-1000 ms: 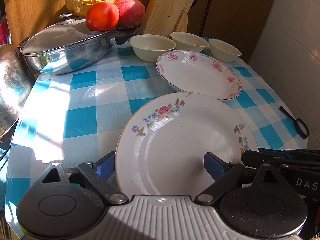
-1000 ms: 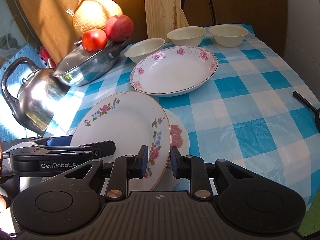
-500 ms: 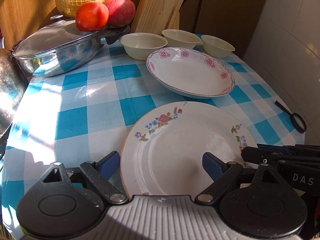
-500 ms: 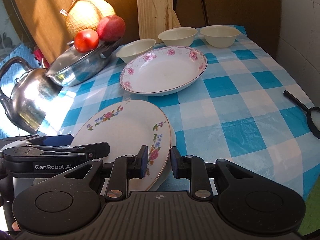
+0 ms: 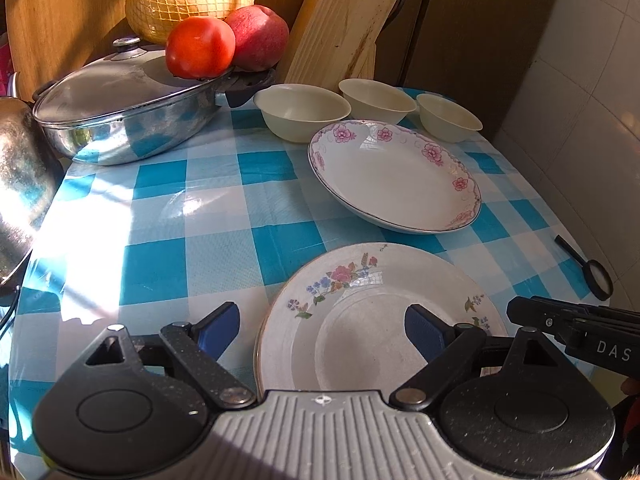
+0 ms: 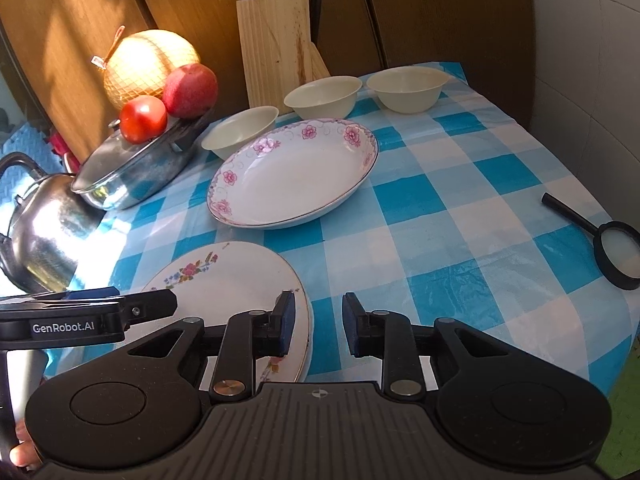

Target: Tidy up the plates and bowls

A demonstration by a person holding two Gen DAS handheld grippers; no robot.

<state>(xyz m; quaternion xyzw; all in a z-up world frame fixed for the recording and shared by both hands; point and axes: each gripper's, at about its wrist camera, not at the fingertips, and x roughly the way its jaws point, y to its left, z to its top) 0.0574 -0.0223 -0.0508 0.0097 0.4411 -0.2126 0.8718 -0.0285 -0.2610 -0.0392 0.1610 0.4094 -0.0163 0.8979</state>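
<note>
A flat plate with small coloured flowers (image 5: 372, 320) (image 6: 224, 280) lies level on top of another plate at the table's near edge; only the lower plate's rim shows. My left gripper (image 5: 320, 330) stands wide open over the plate's near left part, touching nothing. My right gripper (image 6: 320, 322) is open at the plate's right rim, its left finger above the rim. Farther back sits a deep plate with pink flowers (image 5: 396, 176) (image 6: 292, 176). Behind it stand three cream bowls (image 5: 302, 110) (image 5: 376, 98) (image 5: 448, 116), each apart from the others.
A lidded steel pan (image 5: 120, 120) with a tomato (image 5: 200, 46), an apple and a netted melon on or behind it fills the back left. A knife block (image 6: 276, 44) stands behind the bowls, a kettle (image 6: 44, 228) at the left edge, a magnifying glass (image 6: 612, 248) at the right.
The flowered plate, tilted and held by my right gripper, has come down flat onto the lower plate. The right gripper has opened and let go. Both grippers have drawn back a little.
</note>
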